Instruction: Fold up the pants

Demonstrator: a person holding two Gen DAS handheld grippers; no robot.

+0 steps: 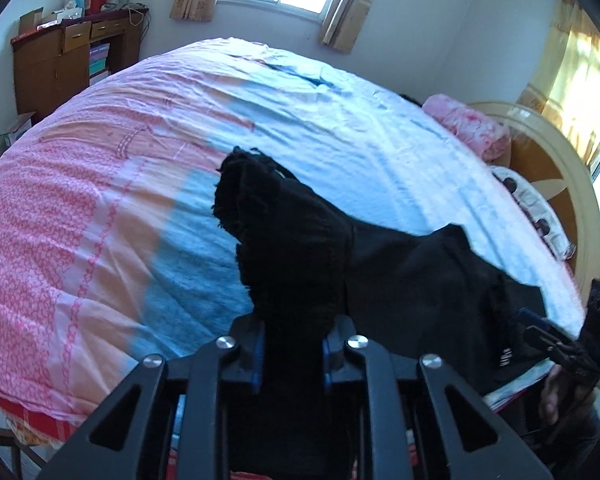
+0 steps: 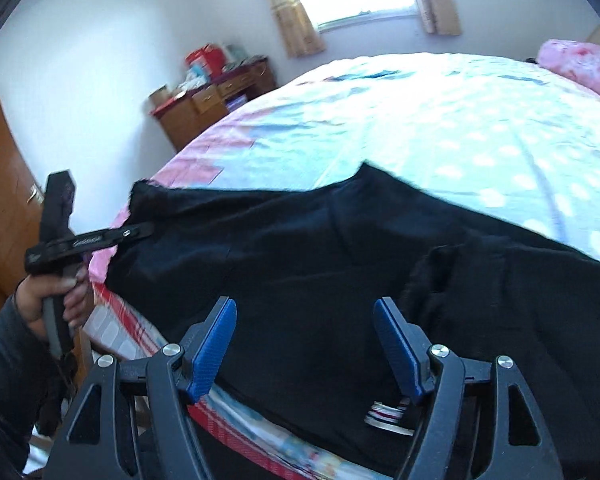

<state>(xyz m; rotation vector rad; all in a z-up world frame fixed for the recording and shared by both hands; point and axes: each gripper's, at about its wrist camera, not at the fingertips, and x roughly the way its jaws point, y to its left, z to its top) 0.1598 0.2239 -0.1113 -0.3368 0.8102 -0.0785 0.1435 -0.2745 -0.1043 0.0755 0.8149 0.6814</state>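
Black pants [image 2: 320, 264] lie across the near edge of the bed, one end lifted. My left gripper [image 1: 293, 356] is shut on a bunched end of the pants [image 1: 284, 240] and holds it up off the bed; it also shows in the right wrist view [image 2: 140, 232], at the far left end of the pants. My right gripper [image 2: 305, 344] is open, blue pads [image 2: 214, 348] wide apart, just above the waistband part with a striped label [image 2: 384, 414]. It also appears at the right edge of the left wrist view [image 1: 556, 340].
The bed [image 1: 100, 208] has a pink and light-blue sheet. A pink rolled blanket [image 1: 472, 128] and a headboard [image 1: 556, 168] are at the right. A wooden cabinet [image 1: 64, 64] stands by the far wall, under-window wall behind. A brown door [image 2: 0, 200] is at left.
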